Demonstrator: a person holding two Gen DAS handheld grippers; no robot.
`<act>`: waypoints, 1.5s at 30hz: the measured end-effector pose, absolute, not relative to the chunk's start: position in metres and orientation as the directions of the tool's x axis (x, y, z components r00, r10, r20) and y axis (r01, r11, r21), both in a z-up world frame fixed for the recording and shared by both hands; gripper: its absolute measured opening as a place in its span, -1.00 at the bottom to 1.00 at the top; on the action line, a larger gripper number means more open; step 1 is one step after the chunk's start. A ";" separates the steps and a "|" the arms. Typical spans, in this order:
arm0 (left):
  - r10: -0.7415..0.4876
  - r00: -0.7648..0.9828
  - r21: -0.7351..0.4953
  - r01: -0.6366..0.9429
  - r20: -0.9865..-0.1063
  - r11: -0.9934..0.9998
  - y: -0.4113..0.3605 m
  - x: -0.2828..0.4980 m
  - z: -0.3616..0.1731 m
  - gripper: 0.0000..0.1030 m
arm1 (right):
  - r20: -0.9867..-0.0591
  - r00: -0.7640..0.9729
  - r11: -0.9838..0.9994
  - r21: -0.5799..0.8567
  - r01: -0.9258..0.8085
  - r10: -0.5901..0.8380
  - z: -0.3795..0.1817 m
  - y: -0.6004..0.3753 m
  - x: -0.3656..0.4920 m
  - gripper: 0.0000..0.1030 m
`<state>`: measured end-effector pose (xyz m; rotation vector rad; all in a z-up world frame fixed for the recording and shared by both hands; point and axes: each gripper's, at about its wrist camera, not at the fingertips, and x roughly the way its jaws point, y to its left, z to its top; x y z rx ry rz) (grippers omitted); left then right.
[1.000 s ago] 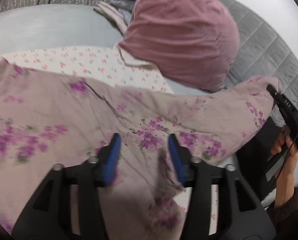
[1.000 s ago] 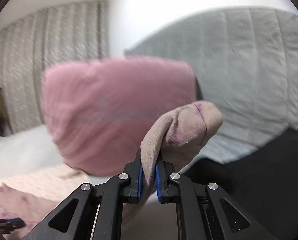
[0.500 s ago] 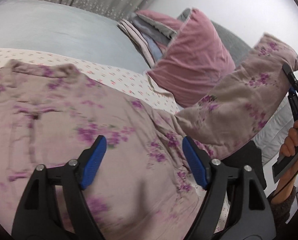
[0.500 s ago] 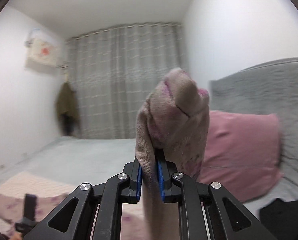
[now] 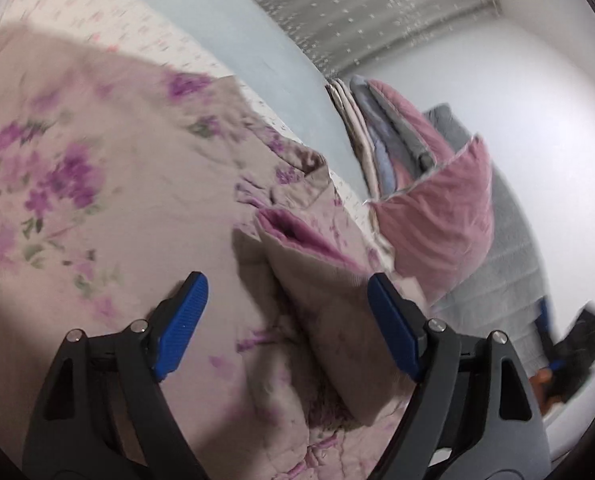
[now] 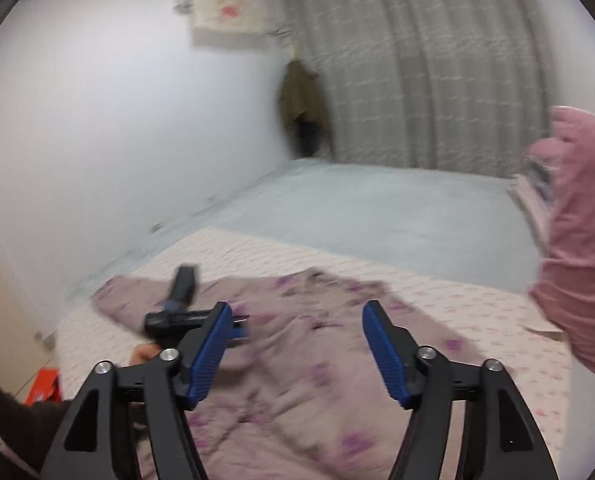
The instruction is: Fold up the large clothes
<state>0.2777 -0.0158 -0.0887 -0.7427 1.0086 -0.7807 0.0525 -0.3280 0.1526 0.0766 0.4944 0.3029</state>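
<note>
A large mauve garment with purple flowers (image 5: 97,208) lies spread on the bed; it also shows in the right wrist view (image 6: 297,344). A sleeve (image 5: 317,264) is folded over its body, the cuff showing a pink lining. My left gripper (image 5: 287,320) is open and empty just above the folded sleeve. My right gripper (image 6: 295,344) is open and empty, held above the garment. The left gripper (image 6: 185,312) shows in the right wrist view over the garment's left part.
The bed has a floral sheet (image 6: 477,312) and a grey-blue cover (image 6: 377,208). A pink pillow (image 5: 441,216) and folded bedding (image 5: 377,136) lie by the grey headboard (image 5: 505,280). Curtains (image 6: 417,64) and a hanging coat (image 6: 303,100) stand at the far wall.
My right gripper has opened and let go of the sleeve, which now lies folded over the garment. The right gripper swung to face down the bed. The left gripper stayed open.
</note>
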 end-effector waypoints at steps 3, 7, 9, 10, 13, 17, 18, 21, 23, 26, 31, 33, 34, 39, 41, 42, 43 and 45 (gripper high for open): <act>-0.836 0.380 -0.857 0.175 -0.395 0.485 0.000 0.283 -0.086 0.60 | -0.451 0.870 0.970 0.218 -0.109 0.199 0.136 -0.371 0.053 0.39; -0.802 0.332 -0.790 0.209 -0.497 0.577 -0.027 0.286 -0.083 0.60 | -0.481 0.874 0.954 0.288 0.083 0.070 0.099 -0.431 0.053 0.39; -0.710 0.300 -0.671 0.237 -0.637 0.702 -0.055 0.282 -0.085 0.60 | -0.517 0.856 0.938 0.297 0.177 0.003 0.072 -0.454 0.055 0.39; -0.660 0.318 -0.607 0.259 -0.681 0.751 -0.067 0.279 -0.083 0.59 | -0.545 0.838 0.925 0.309 0.221 -0.018 0.057 -0.465 0.059 0.39; -0.570 0.382 -0.481 0.308 -0.728 0.821 -0.091 0.267 -0.075 -0.44 | -0.589 0.808 0.888 0.354 0.294 -0.032 0.031 -0.498 0.062 0.39; -0.583 0.532 -0.487 0.326 -0.614 0.811 -0.076 0.249 -0.034 -0.74 | -0.615 0.788 0.838 0.414 0.356 -0.031 0.003 -0.526 0.064 0.39; -0.565 0.601 -0.474 0.323 -0.566 0.819 -0.065 0.242 -0.013 -0.74 | -0.617 0.787 0.829 0.426 0.362 -0.027 -0.001 -0.531 0.067 0.39; -0.436 0.703 -0.362 0.265 -0.562 0.894 -0.045 0.241 0.006 -0.74 | -0.613 0.790 0.813 0.461 0.355 0.003 -0.009 -0.536 0.077 0.39; -0.400 0.685 -0.373 0.199 -0.608 0.906 -0.036 0.258 -0.009 -0.74 | -0.618 0.785 0.801 0.493 0.340 0.047 -0.015 -0.536 0.096 0.39; -0.440 0.611 -0.442 0.160 -0.658 0.882 -0.028 0.281 -0.035 -0.74 | -0.635 0.760 0.775 0.547 0.316 0.138 -0.024 -0.525 0.124 0.39; -0.516 0.592 -0.500 0.210 -0.619 0.840 -0.036 0.284 -0.041 -0.74 | -0.706 0.701 0.832 0.445 0.332 0.097 -0.034 -0.498 0.171 -0.76; -0.601 0.550 -0.561 0.265 -0.580 0.784 -0.034 0.281 -0.043 -0.73 | -0.677 0.736 0.872 0.357 0.335 -0.006 -0.020 -0.497 0.175 -0.87; -0.614 0.528 -0.568 0.272 -0.587 0.777 -0.035 0.278 -0.045 -0.73 | -0.682 0.726 0.869 0.307 0.389 -0.084 -0.018 -0.501 0.175 -0.92; -0.534 0.461 -0.514 0.182 -0.709 0.838 -0.035 0.291 -0.064 -0.53 | -0.691 0.709 0.844 0.291 0.451 -0.141 -0.014 -0.521 0.154 -0.84; -0.540 0.451 -0.516 0.188 -0.711 0.836 -0.031 0.290 -0.062 -0.14 | -0.662 0.742 0.891 0.267 0.368 -0.108 -0.007 -0.507 0.131 -0.54; -0.534 0.444 -0.501 0.201 -0.719 0.842 -0.032 0.289 -0.060 -0.05 | -0.656 0.747 0.914 0.231 0.334 -0.107 -0.004 -0.497 0.115 -0.22; -0.527 0.439 -0.488 0.208 -0.728 0.848 -0.033 0.287 -0.059 -0.05 | -0.649 0.752 0.930 0.197 0.311 -0.114 -0.003 -0.486 0.099 -0.08; -0.523 0.419 -0.482 0.209 -0.742 0.851 -0.032 0.285 -0.061 -0.05 | -0.642 0.757 0.952 0.145 0.270 -0.117 -0.005 -0.468 0.071 0.11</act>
